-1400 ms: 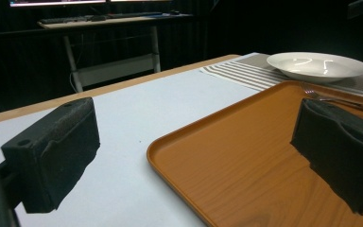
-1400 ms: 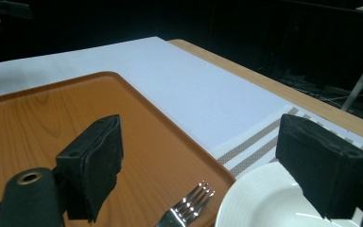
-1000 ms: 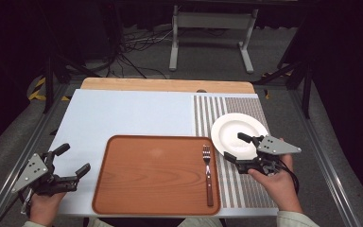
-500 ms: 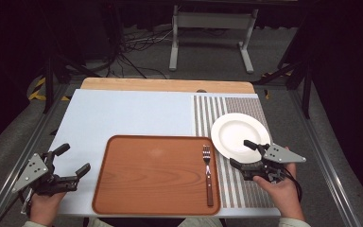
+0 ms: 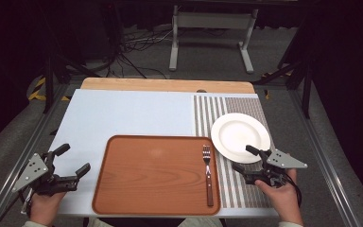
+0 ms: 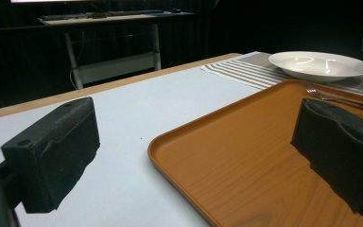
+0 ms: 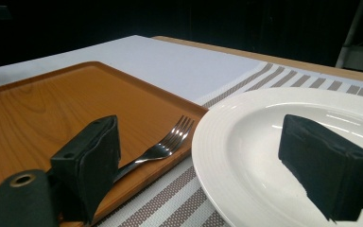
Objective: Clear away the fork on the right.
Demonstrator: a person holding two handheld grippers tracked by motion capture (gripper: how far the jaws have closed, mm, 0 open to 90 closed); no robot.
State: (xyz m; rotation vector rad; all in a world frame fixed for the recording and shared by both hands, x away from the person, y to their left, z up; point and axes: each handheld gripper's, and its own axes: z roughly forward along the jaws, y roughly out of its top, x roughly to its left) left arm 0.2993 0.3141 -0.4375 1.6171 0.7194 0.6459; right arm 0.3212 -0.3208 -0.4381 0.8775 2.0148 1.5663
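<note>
A brown wooden tray (image 5: 156, 175) lies on the near middle of the table, with a metal fork (image 5: 208, 175) along its right side, tines pointing away. A white empty plate (image 5: 240, 136) sits on the striped placemat (image 5: 208, 118) to the right. My right gripper (image 5: 242, 158) is open at the plate's near rim, one jaw over the plate (image 7: 264, 142) and the other near the fork (image 7: 165, 144). My left gripper (image 5: 73, 159) is open left of the tray, holding nothing. Its own view looks across the tray's corner (image 6: 264, 179) to the plate (image 6: 319, 65).
A pale blue mat (image 5: 132, 113) covers the table's left and middle, with a wooden strip (image 5: 165, 85) along the far edge. Beyond the table stand a metal frame (image 5: 212, 28) and cables on the dark floor. Metal rails run along both table sides.
My right gripper has drawn back toward the near table edge, from over the plate to its near rim, still open. The left gripper has not moved.
</note>
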